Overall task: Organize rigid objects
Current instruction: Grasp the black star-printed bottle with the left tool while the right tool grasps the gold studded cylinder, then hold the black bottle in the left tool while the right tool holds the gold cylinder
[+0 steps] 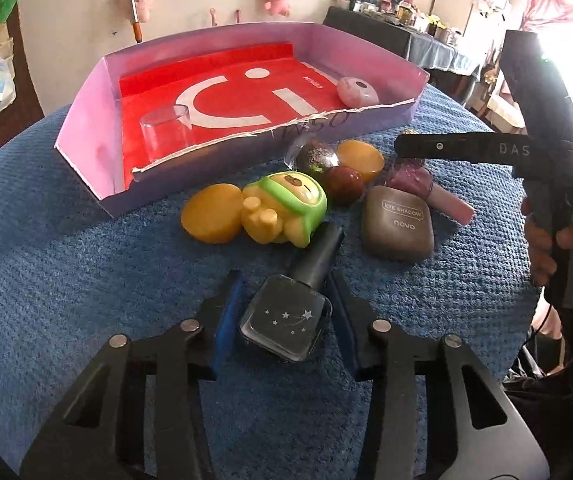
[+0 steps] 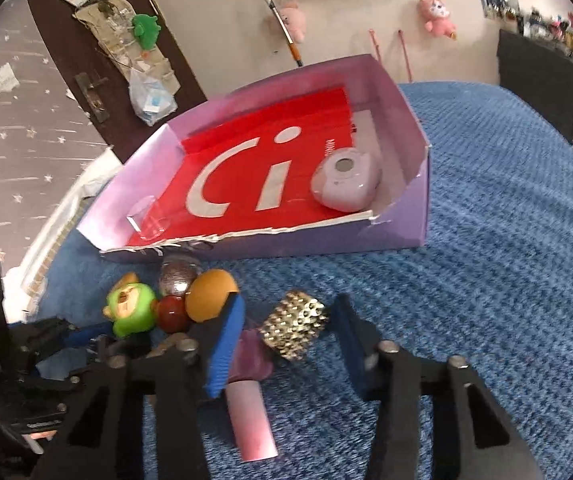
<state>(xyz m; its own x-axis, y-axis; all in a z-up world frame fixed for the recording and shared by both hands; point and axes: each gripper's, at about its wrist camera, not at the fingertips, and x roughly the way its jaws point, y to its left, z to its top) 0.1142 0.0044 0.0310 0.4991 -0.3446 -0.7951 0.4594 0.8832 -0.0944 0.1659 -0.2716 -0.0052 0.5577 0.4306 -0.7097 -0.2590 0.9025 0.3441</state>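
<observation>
We see a blue cloth (image 1: 86,264) on the table with a purple box (image 1: 86,136) at the back. The box has a red bag (image 1: 246,80) lying flat on its floor. A clear cup (image 1: 164,130) sits in the box's near left corner, and a pale pink round case (image 1: 357,90) sits at its right end.

In front of the box lies a little heap: a yellow toy with a green hood (image 1: 286,208), two yellow half shells (image 1: 212,212), a dark red ball (image 1: 344,184), a glittery ball (image 1: 314,156), and a grey eye shadow case (image 1: 400,222).

Our left gripper (image 1: 282,304) has its jaws drawn in around a dark nail polish bottle (image 1: 286,320) lying on the cloth. The blue pads sit on both sides of the bottle, but we cannot tell if they press it.

Our right gripper (image 2: 290,332) has its jaws around a gold studded thing (image 2: 294,324) on top of a pink bottle (image 2: 252,404). A gap shows on the right side, so it is not pinched.
</observation>
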